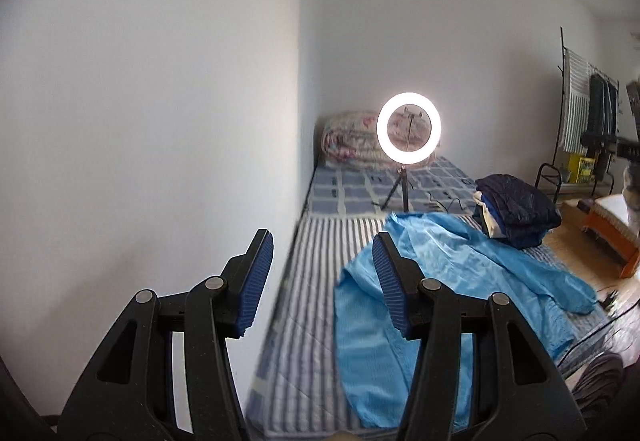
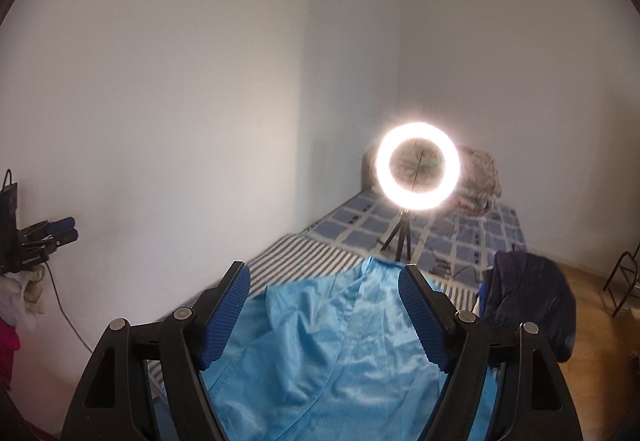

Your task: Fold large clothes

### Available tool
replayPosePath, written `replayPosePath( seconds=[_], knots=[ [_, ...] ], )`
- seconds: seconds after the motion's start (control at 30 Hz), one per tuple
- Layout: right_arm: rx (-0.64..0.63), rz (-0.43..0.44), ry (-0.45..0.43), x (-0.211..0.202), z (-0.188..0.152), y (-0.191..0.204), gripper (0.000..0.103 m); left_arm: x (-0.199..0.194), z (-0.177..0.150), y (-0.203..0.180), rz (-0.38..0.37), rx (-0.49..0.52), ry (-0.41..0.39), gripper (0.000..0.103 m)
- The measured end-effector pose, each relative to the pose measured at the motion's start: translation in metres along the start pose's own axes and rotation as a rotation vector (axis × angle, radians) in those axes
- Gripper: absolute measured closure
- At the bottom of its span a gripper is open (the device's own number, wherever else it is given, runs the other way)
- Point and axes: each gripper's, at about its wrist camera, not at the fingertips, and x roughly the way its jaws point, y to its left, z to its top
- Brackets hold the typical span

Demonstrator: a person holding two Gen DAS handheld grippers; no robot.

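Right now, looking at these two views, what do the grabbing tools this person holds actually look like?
Both look alike. The left gripper and the right gripper each have two black plastic arms with triangular cut-outs and round silver pivot pins. Each finger ends in a flat, ribbed blue pad. In the right view the left gripper appears small at the edge, mounted on a black body with a thin dark cable hanging below. No sleeves are visible.

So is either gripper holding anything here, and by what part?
Nothing is held. The left gripper and right gripper both stand open and empty above the blue garment, which lies on the bed.
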Motion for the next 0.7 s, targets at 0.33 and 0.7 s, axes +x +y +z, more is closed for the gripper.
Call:
replayPosePath(
  seconds=[0.33,0.7],
  knots=[
    [-0.009,-0.011,0.019,0.005,-0.013,-0.002,0.016,0.012,-0.039,-0.014,-0.079,-0.040,0.092,0.050],
    [0.018,0.063,0.193,0.099,-0.078,0.016,0.016,0.108,-0.237,-0.087,-0.345,-0.352,0.548,0.050]
  ],
)
